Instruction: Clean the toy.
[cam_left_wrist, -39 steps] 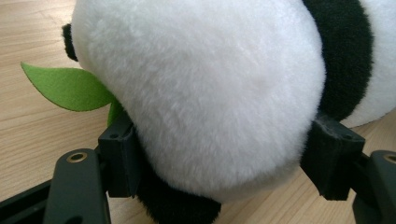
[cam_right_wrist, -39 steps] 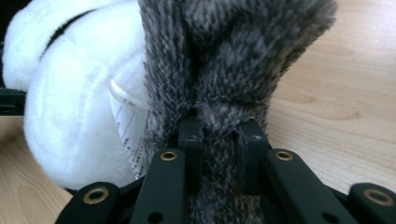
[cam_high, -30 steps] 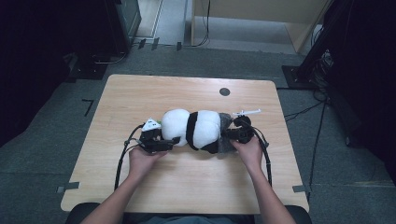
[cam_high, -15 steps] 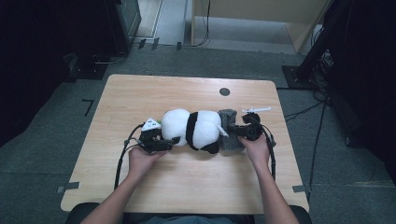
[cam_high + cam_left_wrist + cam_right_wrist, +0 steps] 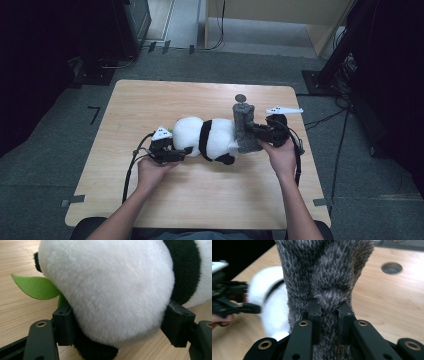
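A black-and-white plush panda [image 5: 210, 140] lies on its side in the middle of the wooden table [image 5: 200, 200]. My left gripper [image 5: 182, 152] is shut on its white head [image 5: 107, 290], with a pad [image 5: 63, 322] pressed into the fur on each side. A green felt leaf [image 5: 35, 286] sticks out beside the head. At the panda's other end, a grey fuzzy cloth piece [image 5: 243, 127] stands upright. My right gripper [image 5: 252, 129] is shut on a fold of this grey cloth [image 5: 324, 270], its jaws nearly together [image 5: 329, 312].
A round hole [image 5: 240, 98] is set in the tabletop just behind the grey cloth. Cables trail from both grippers toward the person. Dark equipment and cables [image 5: 345, 70] stand on the floor around the table.
The right hand has risen, and the grey cloth now stands upright instead of lying low against the panda. The left hand and the panda's head stay put.
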Demonstrator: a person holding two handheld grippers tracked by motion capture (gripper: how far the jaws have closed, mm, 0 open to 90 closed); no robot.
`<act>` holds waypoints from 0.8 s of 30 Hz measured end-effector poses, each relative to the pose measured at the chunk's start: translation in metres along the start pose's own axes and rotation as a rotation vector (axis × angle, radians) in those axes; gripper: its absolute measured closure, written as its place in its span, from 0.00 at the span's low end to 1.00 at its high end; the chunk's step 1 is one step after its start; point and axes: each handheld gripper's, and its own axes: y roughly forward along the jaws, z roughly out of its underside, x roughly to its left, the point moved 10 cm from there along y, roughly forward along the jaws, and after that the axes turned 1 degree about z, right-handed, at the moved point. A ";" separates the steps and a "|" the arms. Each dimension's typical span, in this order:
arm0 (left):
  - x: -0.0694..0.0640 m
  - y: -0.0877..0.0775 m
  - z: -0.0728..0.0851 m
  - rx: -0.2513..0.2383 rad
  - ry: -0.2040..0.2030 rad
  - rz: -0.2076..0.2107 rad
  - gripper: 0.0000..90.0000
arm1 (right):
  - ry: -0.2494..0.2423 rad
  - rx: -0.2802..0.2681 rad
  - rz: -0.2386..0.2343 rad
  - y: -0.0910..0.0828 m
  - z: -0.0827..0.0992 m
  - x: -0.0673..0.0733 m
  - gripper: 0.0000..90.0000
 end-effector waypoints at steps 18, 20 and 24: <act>0.000 0.000 0.000 -0.003 0.001 -0.002 0.28 | -0.167 0.071 -0.225 0.029 -0.008 0.113 0.88; 0.000 0.000 0.000 -0.003 -0.001 -0.001 0.28 | -0.180 0.093 -0.236 0.041 -0.005 0.121 0.87; 0.000 0.000 0.000 -0.001 0.002 0.000 0.28 | -0.189 0.122 -0.253 0.066 -0.002 0.133 0.87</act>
